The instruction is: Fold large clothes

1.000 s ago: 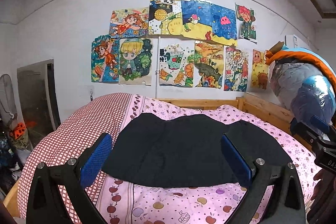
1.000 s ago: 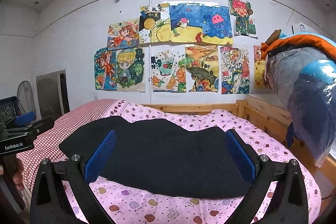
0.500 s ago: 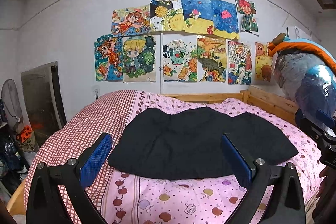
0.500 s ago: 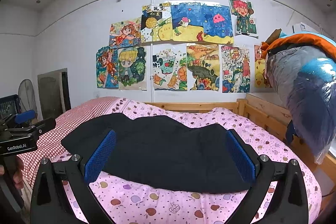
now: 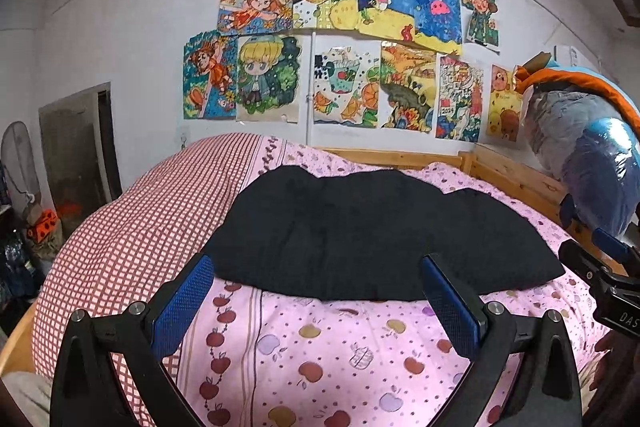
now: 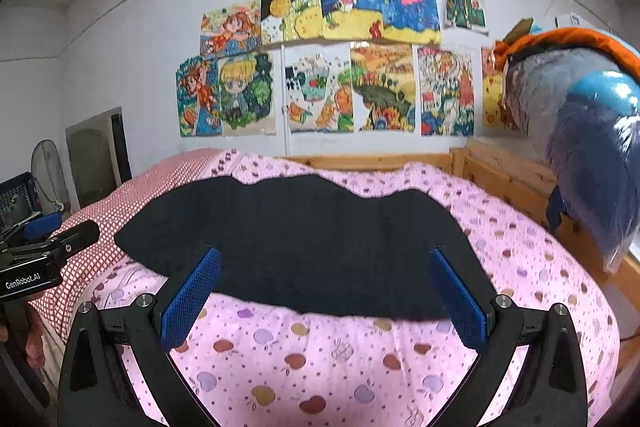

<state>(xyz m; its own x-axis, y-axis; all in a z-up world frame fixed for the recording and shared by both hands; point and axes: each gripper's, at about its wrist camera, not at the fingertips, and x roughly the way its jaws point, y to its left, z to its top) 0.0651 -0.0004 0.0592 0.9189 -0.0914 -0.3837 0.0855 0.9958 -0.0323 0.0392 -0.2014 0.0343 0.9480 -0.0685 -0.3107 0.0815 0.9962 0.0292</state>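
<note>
A large black garment (image 5: 372, 231) lies folded flat across the pink apple-print bedspread (image 5: 340, 347); it also shows in the right wrist view (image 6: 304, 243). My left gripper (image 5: 318, 297) is open and empty, held back from the garment's near edge. My right gripper (image 6: 324, 289) is open and empty, also short of the near edge. The right gripper's body shows at the right edge of the left wrist view (image 5: 608, 279). The left gripper's body shows at the left edge of the right wrist view (image 6: 36, 259).
A red-checked quilt (image 5: 152, 211) is heaped at the bed's left. A wooden bed rail (image 6: 508, 179) runs along the back and right. A bagged bundle (image 6: 592, 131) hangs over the right rail. Drawings (image 5: 340, 51) cover the wall. A fan (image 6: 46, 171) stands far left.
Both grippers have drawn back and tilted down a little, so more of the pink bedspread shows in front of the garment. Jaws stay open.
</note>
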